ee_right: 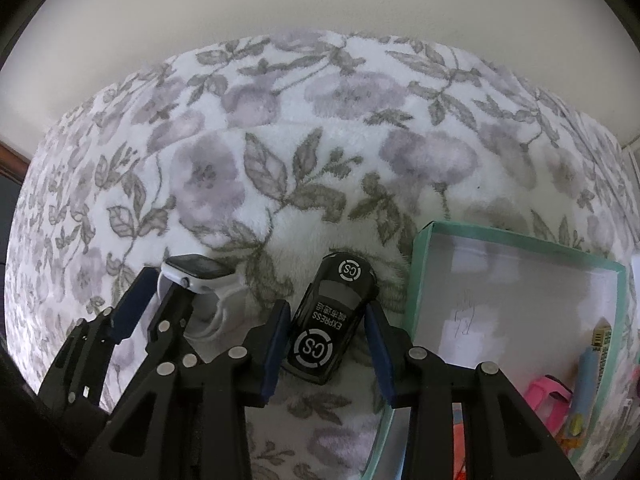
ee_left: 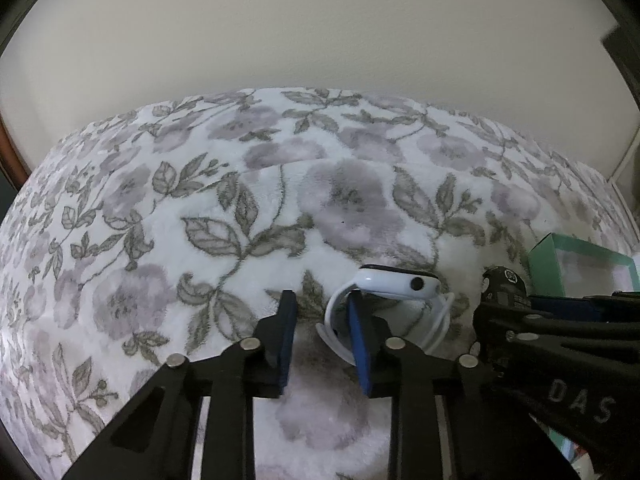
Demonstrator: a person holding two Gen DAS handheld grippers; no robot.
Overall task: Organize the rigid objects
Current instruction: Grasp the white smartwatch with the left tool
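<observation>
A white smartwatch with a looped white strap lies on the floral blanket. My left gripper points down at it with narrow jaws. The right finger sits inside the strap loop, so the strap's left side lies between the pads, against the right pad. A strip of blanket shows between the strap and the left pad. A black toy car marked "CS EXPRESS" sits between the pads of my right gripper, which is shut on its sides. The right wrist view also shows the watch and the left gripper.
An open teal box with a white inside lies right of the car, holding a pink toy and a blue stick-like item. The blanket runs back to a cream wall. A wooden edge shows far left.
</observation>
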